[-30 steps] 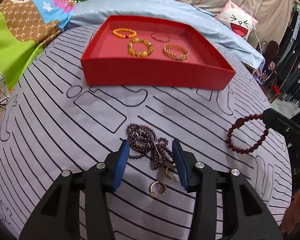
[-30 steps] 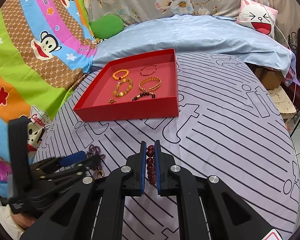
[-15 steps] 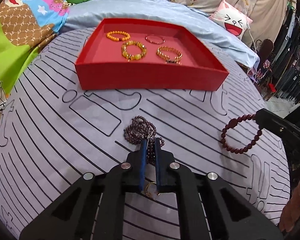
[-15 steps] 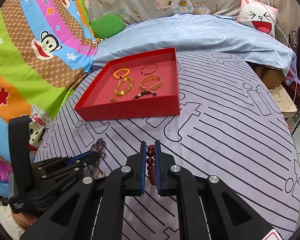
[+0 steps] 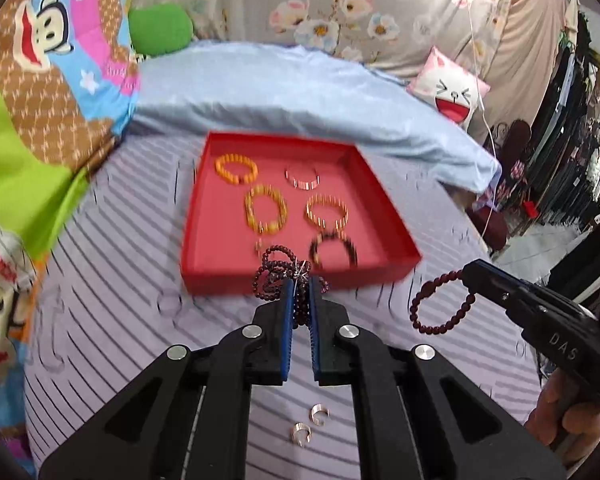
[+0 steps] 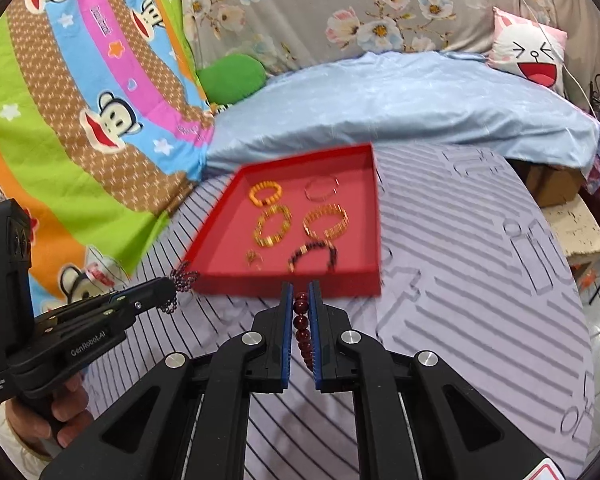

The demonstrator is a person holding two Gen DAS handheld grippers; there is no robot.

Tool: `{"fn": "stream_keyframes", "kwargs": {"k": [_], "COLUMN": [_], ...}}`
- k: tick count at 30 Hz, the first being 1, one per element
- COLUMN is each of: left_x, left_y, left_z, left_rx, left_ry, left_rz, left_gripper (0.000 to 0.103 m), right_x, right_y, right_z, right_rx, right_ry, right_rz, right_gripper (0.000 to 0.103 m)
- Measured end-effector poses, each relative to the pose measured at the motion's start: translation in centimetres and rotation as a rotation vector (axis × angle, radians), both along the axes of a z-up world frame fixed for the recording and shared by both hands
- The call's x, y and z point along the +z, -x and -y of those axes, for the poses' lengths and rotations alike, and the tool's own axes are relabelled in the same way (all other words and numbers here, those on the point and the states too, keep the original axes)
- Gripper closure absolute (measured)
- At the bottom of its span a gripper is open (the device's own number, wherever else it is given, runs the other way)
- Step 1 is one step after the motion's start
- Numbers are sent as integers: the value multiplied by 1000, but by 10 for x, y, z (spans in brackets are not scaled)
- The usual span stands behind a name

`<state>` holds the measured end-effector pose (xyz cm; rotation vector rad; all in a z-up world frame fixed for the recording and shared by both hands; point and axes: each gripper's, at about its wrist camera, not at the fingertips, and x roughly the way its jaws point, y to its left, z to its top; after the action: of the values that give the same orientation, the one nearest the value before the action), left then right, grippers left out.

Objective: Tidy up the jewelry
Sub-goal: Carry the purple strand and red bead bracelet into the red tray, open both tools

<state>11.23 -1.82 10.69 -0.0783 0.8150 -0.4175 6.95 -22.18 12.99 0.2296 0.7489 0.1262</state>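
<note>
My left gripper [image 5: 299, 280] is shut on a tangled purple bead necklace [image 5: 274, 272], held up off the striped cloth just short of the red tray [image 5: 300, 280]. My right gripper [image 6: 301, 290] is shut on a dark red bead bracelet [image 6: 302, 326], which hangs as a loop [image 5: 440, 304] in the left wrist view. The tray holds several gold, orange and dark bracelets [image 5: 266, 212]. In the right wrist view the left gripper [image 6: 172, 282] carries the necklace [image 6: 182, 280] at the tray's near left corner.
Two small gold open rings [image 5: 310, 426] lie on the purple striped cloth [image 6: 460, 280] below my left gripper. A light blue pillow [image 6: 380, 100] lies behind the tray, a cartoon blanket [image 6: 80, 120] to the left. A hand [image 5: 568, 416] holds the right gripper.
My left gripper closed on the purple necklace and lifted it off the cloth toward the tray, leaving the two rings behind. The right gripper rose with the red bracelet.
</note>
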Motion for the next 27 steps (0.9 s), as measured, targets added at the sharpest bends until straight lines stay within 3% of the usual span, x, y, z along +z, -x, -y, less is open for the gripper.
{"fn": "stream_keyframes", "kwargs": {"k": [6, 12, 19, 27], "left_x": [19, 18, 1, -31], "left_y": [-36, -76, -130, -178], "left_z": [4, 13, 24, 31], "left_rx": [8, 13, 15, 27], "left_ry": [-4, -12, -27, -49], "left_rz": [42, 43, 19, -37], "left_gripper": [96, 96, 96, 96], "right_x": [24, 28, 9, -38], "right_y": [-41, -91, -160, -215], "right_z": [-7, -9, -12, -7], "right_rx": [25, 39, 57, 39], "right_ry": [27, 16, -34, -70], "right_rz": [58, 58, 14, -94], "right_gripper": [95, 95, 95, 95]}}
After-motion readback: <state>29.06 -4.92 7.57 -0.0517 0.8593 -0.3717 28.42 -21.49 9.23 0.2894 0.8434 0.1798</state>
